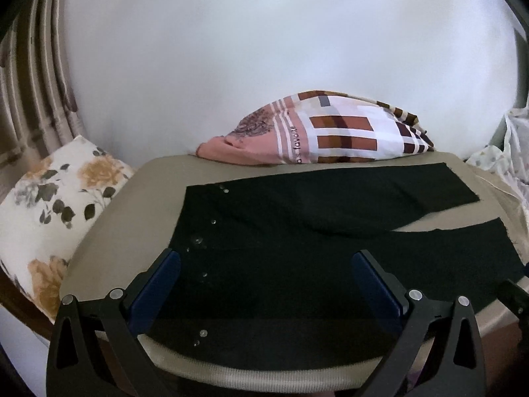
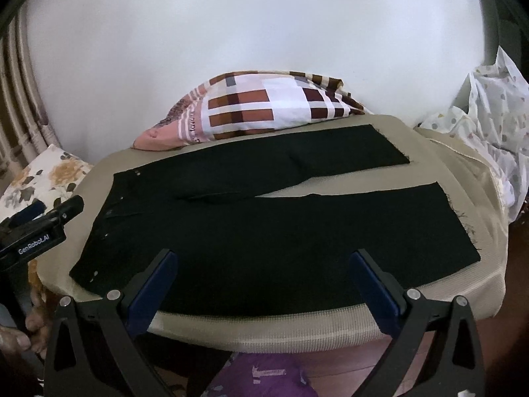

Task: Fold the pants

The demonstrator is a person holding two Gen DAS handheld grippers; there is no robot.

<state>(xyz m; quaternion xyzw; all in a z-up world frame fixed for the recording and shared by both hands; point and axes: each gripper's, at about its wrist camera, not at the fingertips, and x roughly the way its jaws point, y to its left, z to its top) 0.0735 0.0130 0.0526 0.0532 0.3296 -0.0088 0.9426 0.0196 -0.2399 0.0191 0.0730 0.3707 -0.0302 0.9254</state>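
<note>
Black pants (image 1: 297,231) (image 2: 264,225) lie flat on a beige padded surface (image 1: 155,178) (image 2: 330,327), waistband with small metal studs to the left, two legs spread to the right. My left gripper (image 1: 266,258) is open, hovering over the waist end near the front edge, nothing between its blue-padded fingers. My right gripper (image 2: 263,258) is open too, held above the near leg at the front edge. In the right wrist view the left gripper's body (image 2: 36,231) shows at the far left, held by a hand (image 2: 20,334).
A checked pink-and-brown pillow (image 1: 324,132) (image 2: 264,109) lies behind the pants against a white wall. A floral cushion (image 1: 53,211) sits at the left, a spotted white cloth (image 2: 489,132) at the right. Purple fabric (image 2: 264,377) shows below the front edge.
</note>
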